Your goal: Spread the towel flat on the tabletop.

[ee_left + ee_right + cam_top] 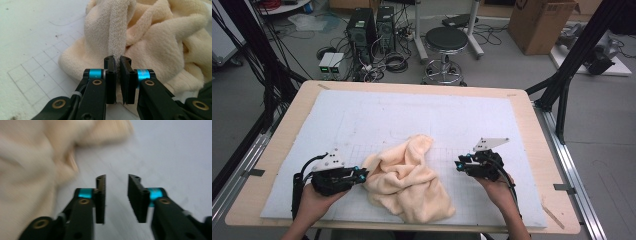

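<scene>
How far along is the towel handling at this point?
Early. Done: the left gripper has pinched a fold of the cream towel. In hand: the open right gripper is near the towel's other side, holding nothing. Left: the towel is crumpled, neither spread nor folded.

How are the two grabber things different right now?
The left gripper is shut on a fold of the cream towel, while the right gripper is open with nothing between its jaws. The left gripper touches the towel's edge; the right gripper hangs over the bare white mat, apart from the towel. Both have black jaws with blue bands.
</scene>
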{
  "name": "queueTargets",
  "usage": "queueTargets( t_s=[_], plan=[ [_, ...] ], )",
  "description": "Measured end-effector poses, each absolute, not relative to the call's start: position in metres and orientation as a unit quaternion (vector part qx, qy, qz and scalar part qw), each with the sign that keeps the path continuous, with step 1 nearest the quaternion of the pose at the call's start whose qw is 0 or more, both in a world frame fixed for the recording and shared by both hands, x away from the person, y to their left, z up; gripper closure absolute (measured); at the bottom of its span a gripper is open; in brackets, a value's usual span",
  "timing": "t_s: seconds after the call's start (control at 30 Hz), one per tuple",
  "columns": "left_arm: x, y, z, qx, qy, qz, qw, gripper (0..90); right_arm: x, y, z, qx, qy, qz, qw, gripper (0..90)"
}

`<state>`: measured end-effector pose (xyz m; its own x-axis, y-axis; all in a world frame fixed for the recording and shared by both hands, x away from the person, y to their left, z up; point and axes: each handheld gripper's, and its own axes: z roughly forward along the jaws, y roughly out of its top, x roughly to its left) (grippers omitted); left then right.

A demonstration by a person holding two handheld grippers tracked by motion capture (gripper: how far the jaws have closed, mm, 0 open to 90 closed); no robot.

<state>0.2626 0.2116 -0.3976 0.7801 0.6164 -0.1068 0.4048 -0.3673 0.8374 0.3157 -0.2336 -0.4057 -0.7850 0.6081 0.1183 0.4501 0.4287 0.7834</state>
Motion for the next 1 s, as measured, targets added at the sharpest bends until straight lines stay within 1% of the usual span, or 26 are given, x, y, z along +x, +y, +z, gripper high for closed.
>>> queueTargets(
  t_s=[0.07, 0.23, 0.27, 0.37, 0.43, 0.5, 0.53, 0.57, 0.63, 0.67, 0.7, 0.83, 0.87, 1.0],
  plan=[
    [0.270, 0.210, -0.397, 0.816, 0.315, 0.113, 0.471, 83.5, 0.317, -0.222, -0.389, 0.299, 0.834, 0.458, 0.074, 60.6],
    [0.284, 0.199, -0.396, 0.816, 0.318, 0.124, 0.467, 83.6, 0.331, -0.179, -0.360, 0.249, 0.840, 0.477, 0.075, 54.2],
    [0.286, 0.196, -0.395, 0.814, 0.321, 0.127, 0.467, 83.6, 0.336, -0.170, -0.357, 0.247, 0.840, 0.478, 0.067, 51.7],
    [0.294, 0.191, -0.392, 0.815, 0.319, 0.128, 0.466, 83.7, 0.353, -0.143, -0.357, 0.239, 0.840, 0.486, 0.033, 47.8],
    [0.297, 0.188, -0.391, 0.816, 0.321, 0.131, 0.463, 83.8, 0.365, -0.126, -0.364, 0.235, 0.853, 0.466, 0.020, 46.5],
    [0.301, 0.188, -0.390, 0.816, 0.324, 0.132, 0.461, 83.9, 0.373, -0.115, -0.376, 0.239, 0.865, 0.442, 0.011, 47.0],
    [0.303, 0.188, -0.390, 0.816, 0.325, 0.131, 0.460, 83.9, 0.377, -0.112, -0.383, 0.241, 0.872, 0.427, 0.003, 48.7],
    [0.304, 0.188, -0.390, 0.814, 0.329, 0.131, 0.461, 83.9, 0.379, -0.109, -0.389, 0.244, 0.879, 0.409, -0.003, 54.7],
    [0.306, 0.190, -0.391, 0.812, 0.335, 0.132, 0.460, 83.9, 0.379, -0.107, -0.399, 0.238, 0.899, 0.367, -0.010, 73.3],
    [0.307, 0.191, -0.391, 0.812, 0.335, 0.133, 0.458, 83.9, 0.377, -0.106, -0.401, 0.230, 0.908, 0.350, -0.008, 78.9],
    [0.306, 0.192, -0.390, 0.810, 0.338, 0.134, 0.460, 83.9, 0.374, -0.108, -0.402, 0.222, 0.913, 0.344, -0.002, 81.5],
    [0.309, 0.195, -0.382, 0.792, 0.355, 0.144, 0.476, 84.4, 0.363, -0.128, -0.389, 0.225, 0.913, 0.341, 0.024, 83.0],
    [0.311, 0.196, -0.378, 0.787, 0.359, 0.144, 0.481, 84.5, 0.359, -0.135, -0.381, 0.226, 0.908, 0.352, 0.031, 83.1],
    [0.315, 0.196, -0.354, 0.774, 0.360, 0.158, 0.496, 84.6, 0.341, -0.166, -0.348, 0.223, 0.900, 0.366, 0.081, 83.1]
  ],
)
